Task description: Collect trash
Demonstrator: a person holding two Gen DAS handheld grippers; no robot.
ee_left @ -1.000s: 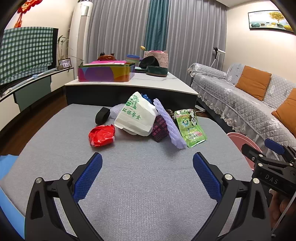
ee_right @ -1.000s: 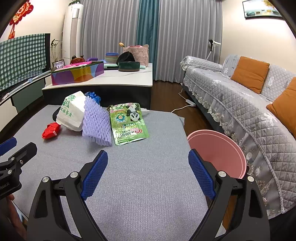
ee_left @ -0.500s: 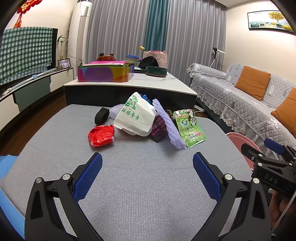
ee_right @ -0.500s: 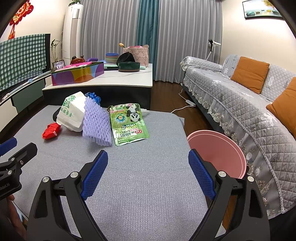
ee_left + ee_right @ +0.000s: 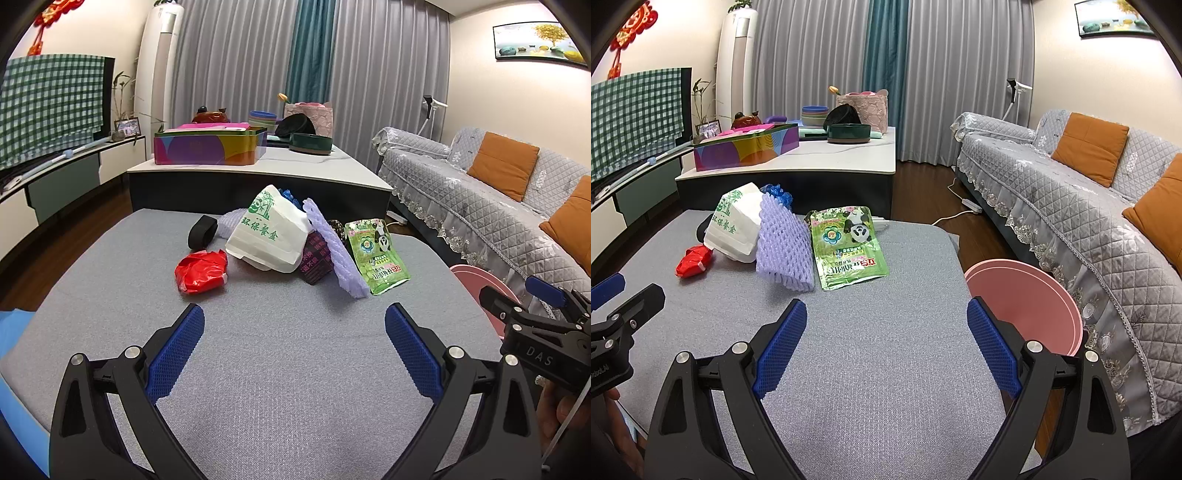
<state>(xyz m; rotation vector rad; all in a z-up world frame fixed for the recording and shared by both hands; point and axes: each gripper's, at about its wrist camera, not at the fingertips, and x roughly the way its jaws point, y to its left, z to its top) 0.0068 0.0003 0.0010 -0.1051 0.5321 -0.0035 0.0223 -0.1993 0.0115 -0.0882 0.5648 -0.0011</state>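
Observation:
Trash lies in a heap at the far side of a grey padded table: a white paper bag with green print, a crumpled red wrapper, a black ring, a dark packet, a lilac foam net and a green panda pouch. From the right wrist I see the white paper bag, the foam net, the pouch and the red wrapper. My left gripper and right gripper both hover open over bare table, well short of the heap. A pink bin stands at the table's right edge.
Behind the heap is a low white-topped table carrying a colourful box, bowls and a basket. A grey quilted sofa with orange cushions runs along the right. A cabinet with a checked cloth stands at the left.

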